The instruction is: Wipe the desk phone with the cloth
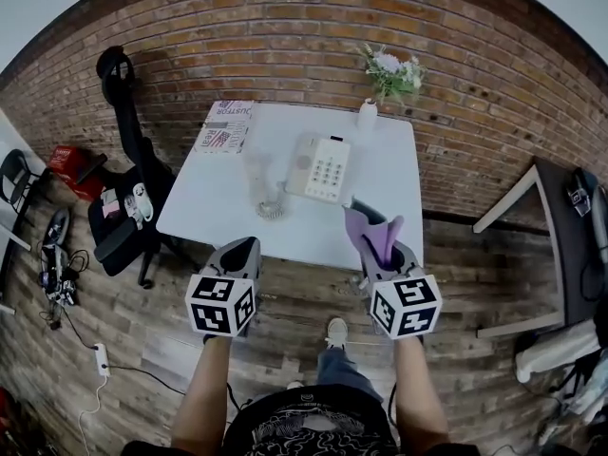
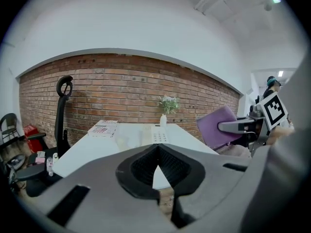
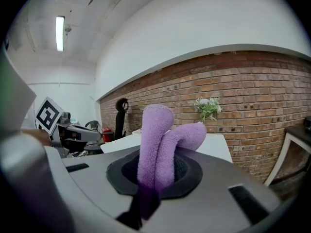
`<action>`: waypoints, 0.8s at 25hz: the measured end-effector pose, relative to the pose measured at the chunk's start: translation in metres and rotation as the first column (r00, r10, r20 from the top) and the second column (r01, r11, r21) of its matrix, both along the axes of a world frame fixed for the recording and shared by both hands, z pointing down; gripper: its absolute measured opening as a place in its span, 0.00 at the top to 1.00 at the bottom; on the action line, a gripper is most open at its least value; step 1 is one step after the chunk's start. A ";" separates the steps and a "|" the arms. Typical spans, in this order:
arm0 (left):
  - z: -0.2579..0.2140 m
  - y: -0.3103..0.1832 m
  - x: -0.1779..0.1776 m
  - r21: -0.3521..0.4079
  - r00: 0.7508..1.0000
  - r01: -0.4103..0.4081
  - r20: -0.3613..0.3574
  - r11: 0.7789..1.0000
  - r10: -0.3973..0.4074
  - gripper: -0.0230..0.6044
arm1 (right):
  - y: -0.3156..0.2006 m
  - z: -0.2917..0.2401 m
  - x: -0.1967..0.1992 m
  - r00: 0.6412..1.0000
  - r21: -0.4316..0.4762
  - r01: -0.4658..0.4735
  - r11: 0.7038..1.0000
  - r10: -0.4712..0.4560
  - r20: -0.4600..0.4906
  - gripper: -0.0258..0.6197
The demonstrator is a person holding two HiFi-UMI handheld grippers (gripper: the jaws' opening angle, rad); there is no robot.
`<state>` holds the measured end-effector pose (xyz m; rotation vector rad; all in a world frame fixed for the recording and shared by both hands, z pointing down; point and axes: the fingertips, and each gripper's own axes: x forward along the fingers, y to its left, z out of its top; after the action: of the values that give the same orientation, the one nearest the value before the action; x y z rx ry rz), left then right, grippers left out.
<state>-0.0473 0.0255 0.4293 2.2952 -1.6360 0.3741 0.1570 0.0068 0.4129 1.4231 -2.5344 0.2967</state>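
Note:
The cream desk phone (image 1: 323,169) lies at the middle of the white table (image 1: 199,207), with its keypad up. It also shows far off, past the jaws, as the phone (image 2: 154,135). My right gripper (image 1: 366,226) hangs over the table's near right edge, short of the phone, shut on a purple cloth (image 1: 374,234). The cloth (image 3: 156,135) stands up in two folds from the right gripper (image 3: 155,165). My left gripper (image 1: 247,247) is at the near edge, left of the phone. Its jaws meet at the tips with nothing held, seen in the left gripper (image 2: 156,152).
A book (image 1: 225,126) lies at the table's far left corner, and a white vase with flowers (image 1: 369,112) stands at the far edge. A clear glass item (image 1: 264,196) sits left of the phone. A black office chair (image 1: 128,207) stands left, a dark side table (image 1: 560,236) right.

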 end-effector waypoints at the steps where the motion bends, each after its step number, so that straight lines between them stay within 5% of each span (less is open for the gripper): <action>1: 0.000 -0.012 0.002 -0.004 1.000 0.004 0.000 1.000 -0.004 0.95 | -0.012 0.001 0.002 1.000 -0.003 0.003 1.000 -0.003 0.003 0.89; 20: 0.000 -0.173 0.062 -0.027 0.998 0.062 -0.020 0.998 -0.063 0.95 | -0.183 0.022 0.052 0.997 -0.066 0.075 0.995 -0.074 0.015 0.89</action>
<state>0.0144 -0.1477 0.4290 2.2155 -1.6782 0.3538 0.2089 -0.1759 0.4344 1.3031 -2.5551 0.3750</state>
